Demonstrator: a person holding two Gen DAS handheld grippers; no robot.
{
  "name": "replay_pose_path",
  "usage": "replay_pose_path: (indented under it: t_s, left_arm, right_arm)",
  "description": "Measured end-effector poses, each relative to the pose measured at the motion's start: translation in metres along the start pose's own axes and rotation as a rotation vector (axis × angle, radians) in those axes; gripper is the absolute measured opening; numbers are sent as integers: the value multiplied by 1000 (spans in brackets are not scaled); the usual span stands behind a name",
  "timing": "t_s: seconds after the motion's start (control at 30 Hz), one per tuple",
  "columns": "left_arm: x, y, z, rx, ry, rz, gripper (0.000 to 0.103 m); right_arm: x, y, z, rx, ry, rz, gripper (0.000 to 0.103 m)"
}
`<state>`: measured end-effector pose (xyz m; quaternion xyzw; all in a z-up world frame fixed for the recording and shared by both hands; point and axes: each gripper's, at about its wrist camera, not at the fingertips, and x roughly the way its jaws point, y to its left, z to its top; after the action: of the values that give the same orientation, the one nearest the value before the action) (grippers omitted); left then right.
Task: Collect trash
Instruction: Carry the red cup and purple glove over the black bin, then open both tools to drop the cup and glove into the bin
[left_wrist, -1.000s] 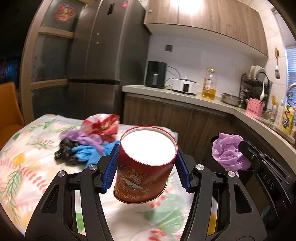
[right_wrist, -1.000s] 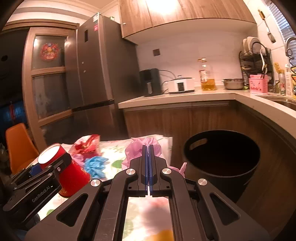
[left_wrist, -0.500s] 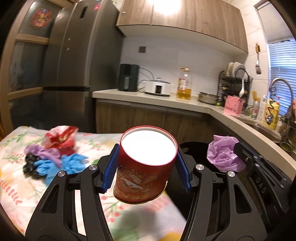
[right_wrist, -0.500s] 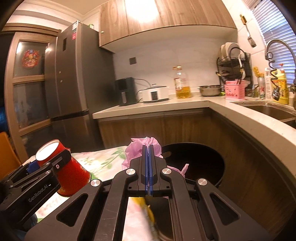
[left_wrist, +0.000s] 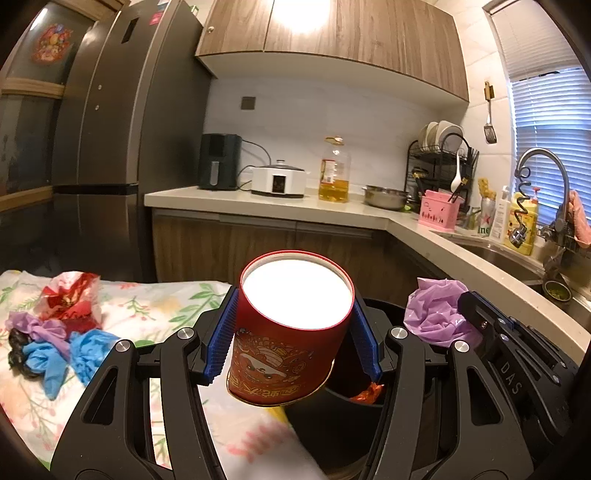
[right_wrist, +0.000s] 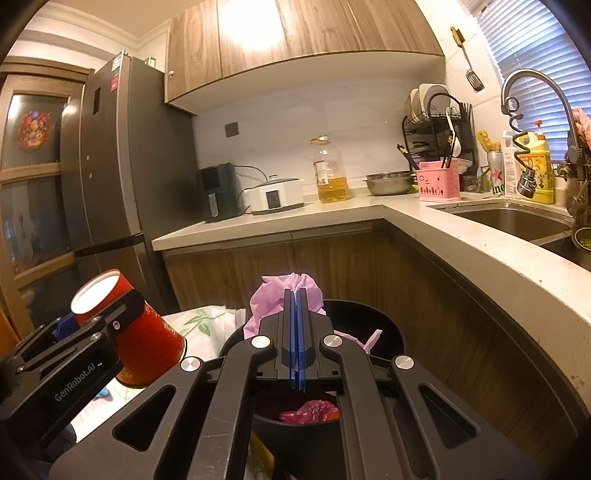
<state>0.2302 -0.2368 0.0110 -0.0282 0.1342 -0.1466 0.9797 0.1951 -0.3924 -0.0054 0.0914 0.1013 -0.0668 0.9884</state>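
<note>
I carry two pieces of trash at once and the step in hand is to drop both into the black bin (right_wrist: 388, 332). My left gripper (left_wrist: 293, 332) has its fingers (left_wrist: 221, 332) clamped on the sides of the red paper cup (left_wrist: 291, 328), which hangs clear of the desk (left_wrist: 155, 306) with its white mouth tilted toward me. My right gripper (right_wrist: 295, 343) has its fingers pressed fully together on the crumpled pink plastic bag (right_wrist: 284, 295); in the left view that bag (left_wrist: 436, 314) sits at about 3 o'clock from the cup, near it but apart.

The bin lies just beyond the desk's edge, under both loads; in the right view its opening spreads from 12 to 3 o'clock of my fingertips, and some pink and red scraps already lie inside (right_wrist: 310, 410). I judge the bag is over the opening, while the cup looks closer to the near rim. So I should bring the cup further toward 1 o'clock before I let go, or it may strike the rim and bounce out. The bag is light and may cling, so I should open wide and low.

More trash waits on the desk at 9 o'clock: a red wrapper (left_wrist: 70, 299), purple film (left_wrist: 33, 325) and a blue glove (left_wrist: 55, 358).
</note>
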Motion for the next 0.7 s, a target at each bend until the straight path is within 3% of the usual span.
replay_pose_path:
  t_s: [0.7]
  left_arm:
    - [55, -24, -14, 25, 55, -67, 56]
  right_arm:
    - [30, -18, 0, 17, 21, 6, 2]
